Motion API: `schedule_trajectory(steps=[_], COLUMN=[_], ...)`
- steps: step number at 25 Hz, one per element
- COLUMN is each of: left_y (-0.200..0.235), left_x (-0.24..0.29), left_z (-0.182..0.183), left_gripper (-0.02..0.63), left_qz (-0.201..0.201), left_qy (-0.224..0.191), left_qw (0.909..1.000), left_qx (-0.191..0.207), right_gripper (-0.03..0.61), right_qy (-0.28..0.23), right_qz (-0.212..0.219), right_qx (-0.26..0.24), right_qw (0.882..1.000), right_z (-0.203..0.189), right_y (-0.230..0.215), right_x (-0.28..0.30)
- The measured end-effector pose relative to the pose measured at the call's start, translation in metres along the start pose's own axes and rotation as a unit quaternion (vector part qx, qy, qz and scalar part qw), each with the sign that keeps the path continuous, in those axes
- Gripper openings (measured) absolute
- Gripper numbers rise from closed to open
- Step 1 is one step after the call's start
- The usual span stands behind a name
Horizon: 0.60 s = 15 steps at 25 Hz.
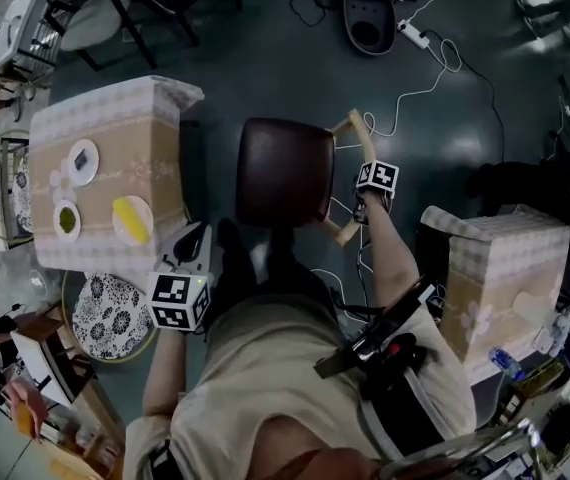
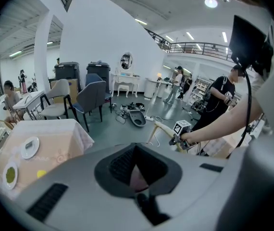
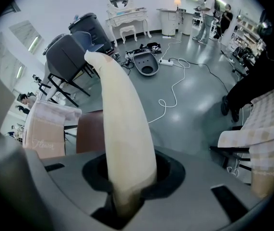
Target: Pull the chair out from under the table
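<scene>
The chair has a dark brown seat [image 1: 285,173] and a curved pale wooden backrest [image 1: 358,146]. It stands on the floor beside the cloth-covered table [image 1: 105,128], its seat to the right of the tabletop. My right gripper [image 1: 359,206] points steeply down, shut on the backrest; the pale rail [image 3: 122,119] rises out from between the jaws of the right gripper [image 3: 127,177]. My left gripper [image 1: 193,238] hangs by the table's near corner, apart from the chair. In its own view the left gripper [image 2: 136,167] looks shut with nothing in it.
The table carries three small plates [image 1: 82,161]. A second cloth-covered table [image 1: 510,268] stands at the right. A patterned round cushion [image 1: 113,313] lies at lower left. Cables [image 1: 415,88] and a grey shell [image 1: 369,18] lie on the floor beyond the chair. People stand in the background [image 2: 223,97].
</scene>
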<state>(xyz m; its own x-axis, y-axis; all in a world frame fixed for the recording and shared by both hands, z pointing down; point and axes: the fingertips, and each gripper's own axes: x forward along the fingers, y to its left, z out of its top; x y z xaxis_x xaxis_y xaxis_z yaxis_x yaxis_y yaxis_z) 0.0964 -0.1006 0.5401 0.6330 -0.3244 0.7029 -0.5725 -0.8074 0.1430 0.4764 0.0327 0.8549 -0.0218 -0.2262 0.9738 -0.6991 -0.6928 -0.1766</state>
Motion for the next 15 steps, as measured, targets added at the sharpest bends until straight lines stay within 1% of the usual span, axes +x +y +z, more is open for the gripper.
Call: schedule_trajectory(steps=[3, 4, 6, 7, 9, 10, 11, 13, 15], left_y=[-0.008, -0.011, -0.018, -0.022, -0.031, -0.034, -0.037, -0.039, -0.039], left_x=[0.003, 0.004, 0.006, 0.006, 0.007, 0.007, 0.007, 0.006, 0.001], left_z=[0.001, 0.002, 0.003, 0.004, 0.005, 0.007, 0.008, 0.013, 0.016], left_gripper=[0.006, 0.006, 0.006, 0.007, 0.007, 0.007, 0.007, 0.007, 0.007], left_qz=[-0.002, -0.002, -0.004, -0.007, -0.014, -0.017, -0.018, -0.016, -0.01], left_qy=[-0.002, -0.003, -0.007, -0.008, -0.01, -0.013, -0.018, -0.028, -0.035], left_qw=[1.0, 1.0, 0.9999, 0.9999, 0.9997, 0.9996, 0.9995, 0.9992, 0.999], left_qx=[0.004, 0.005, 0.008, 0.011, 0.018, 0.02, 0.021, 0.024, 0.026], right_gripper=[0.114, 0.126, 0.184, 0.201, 0.221, 0.219, 0.21, 0.124, 0.072], right_qy=[-0.008, -0.015, -0.031, -0.038, -0.051, -0.061, -0.074, -0.099, -0.115], right_qz=[0.0, -0.001, 0.0, 0.002, 0.0, -0.006, -0.014, -0.024, -0.028], right_qx=[-0.003, -0.012, -0.037, -0.049, -0.064, -0.071, -0.079, -0.1, -0.119], right_qw=[1.0, 1.0, 0.999, 0.998, 0.997, 0.996, 0.994, 0.99, 0.986], right_z=[0.005, 0.011, 0.025, 0.029, 0.032, 0.033, 0.035, 0.039, 0.04], right_y=[-0.002, -0.001, 0.001, 0.002, 0.002, 0.0, -0.001, 0.001, 0.004], right_x=[-0.004, -0.008, -0.02, -0.028, -0.043, -0.051, -0.059, -0.073, -0.086])
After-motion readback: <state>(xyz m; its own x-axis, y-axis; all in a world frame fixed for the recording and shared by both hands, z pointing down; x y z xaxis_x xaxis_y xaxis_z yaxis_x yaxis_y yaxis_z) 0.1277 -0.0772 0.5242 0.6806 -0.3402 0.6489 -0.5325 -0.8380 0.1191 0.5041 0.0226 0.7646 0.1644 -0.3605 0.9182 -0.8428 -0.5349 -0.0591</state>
